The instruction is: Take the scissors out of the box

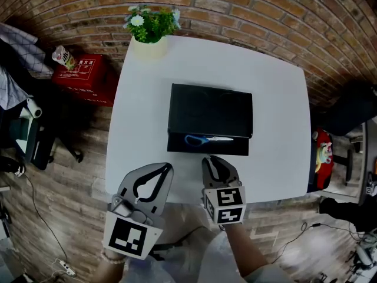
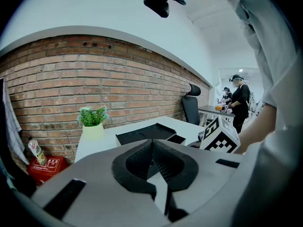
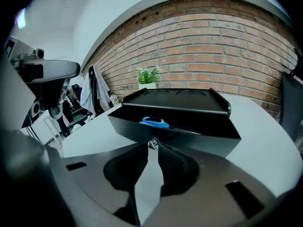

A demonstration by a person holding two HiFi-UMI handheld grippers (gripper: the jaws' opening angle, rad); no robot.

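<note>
Blue-handled scissors [image 1: 207, 139] lie in the black box's [image 1: 235, 150] open front strip, lid [image 1: 210, 108] set back so they're reachable I guess; right gripper [image 1: 213, 160] lines up on them, left gripper [image 1: 167, 168] just hangs nearby, both pinched closed with nothing in them.

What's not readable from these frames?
Head view: lid covers most of the box; only the strip with the scissors shows.
Right gripper view: front wall hides the box floor.
Left gripper view: scissors hidden inside the box.
Red box print, head view: too small.
</note>
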